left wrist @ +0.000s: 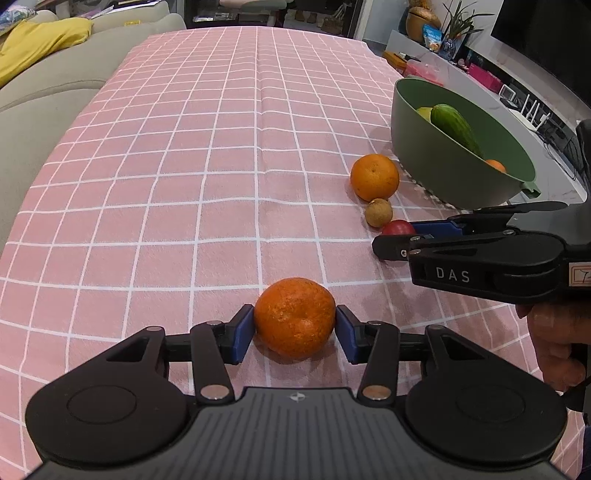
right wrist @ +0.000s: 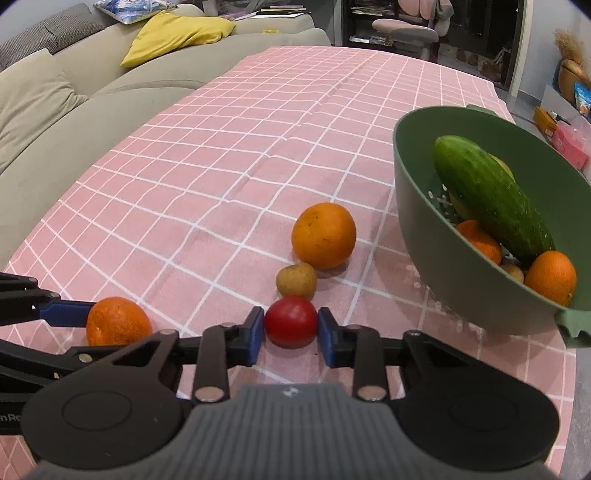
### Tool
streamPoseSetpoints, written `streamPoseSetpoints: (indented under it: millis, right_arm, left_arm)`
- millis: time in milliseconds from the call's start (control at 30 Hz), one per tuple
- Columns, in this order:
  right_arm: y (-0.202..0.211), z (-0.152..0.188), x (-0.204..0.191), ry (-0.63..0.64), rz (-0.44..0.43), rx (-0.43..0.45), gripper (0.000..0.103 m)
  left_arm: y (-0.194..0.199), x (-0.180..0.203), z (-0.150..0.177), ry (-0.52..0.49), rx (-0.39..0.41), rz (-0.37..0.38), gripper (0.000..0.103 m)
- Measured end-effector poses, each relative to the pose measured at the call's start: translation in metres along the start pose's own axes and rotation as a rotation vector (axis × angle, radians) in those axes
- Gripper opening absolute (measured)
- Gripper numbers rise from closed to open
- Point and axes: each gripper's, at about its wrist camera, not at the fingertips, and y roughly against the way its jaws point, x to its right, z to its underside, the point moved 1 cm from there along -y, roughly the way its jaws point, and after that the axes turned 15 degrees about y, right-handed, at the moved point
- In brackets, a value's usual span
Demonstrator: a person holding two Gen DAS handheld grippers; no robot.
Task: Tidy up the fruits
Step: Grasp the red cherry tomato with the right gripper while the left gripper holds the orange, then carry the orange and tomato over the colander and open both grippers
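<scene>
Pink checked tablecloth (left wrist: 184, 155) covers the whole table, w/ a grey sofa (right wrist: 44, 122) along its left side and a yellow cushion (right wrist: 177, 33) on it.

Nearest me: my left gripper (left wrist: 294, 328) has its blue pads (left wrist: 243, 334) on both sides of a rough-skinned mandarin (left wrist: 294, 318), touching it left & right; fruit sits on the cloth, pinched between them. From the right wrist view that same mandarin (right wrist: 118, 322) shows at far left w/ one blue finger against it.

My right gripper (right wrist: 291, 332) is closed around a small red tomato (right wrist: 291, 321), pads touching each flank, tomato resting on the cloth. In the left view only a sliver of that tomato (left wrist: 397, 227) shows behind the right gripper's fingers (left wrist: 432, 227).

Just beyond the tomato, nearly touching it: a small tan round fruit (right wrist: 297, 279), can't tell what kind. Just past that, a bigger smooth orange (right wrist: 324, 235), close beside the tan one.

Further right: green colander bowl (right wrist: 454, 284), sitting on the cloth near the table's right edge. Inside it a cucumber (right wrist: 491, 199) leans diagonally, w/ two oranges (right wrist: 551, 277) at the low end, a yellowish fruit behind the cucumber, mostly hidden.

Far back: shelving and a pink chair (right wrist: 404, 31), blurry.
</scene>
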Motion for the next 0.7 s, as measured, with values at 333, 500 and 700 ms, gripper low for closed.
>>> streamPoseSetpoints:
  millis: [333,500,700]
  right_arm:
    - [0.016,0.002,0.009,-0.022,-0.018,0.006,0.027]
    - [0.033,0.000,0.012,-0.027,-0.018,0.035,0.027]
    - [0.065,-0.008,0.023,-0.052,-0.009,0.100,0.027]
  left_arm:
    - [0.010,0.001,-0.004,0.029,0.000,0.009,0.052]
    - [0.021,0.015,-0.012,0.000,0.021,0.011,0.052]
    - [0.037,0.043,-0.036,-0.065,0.070,0.023,0.052]
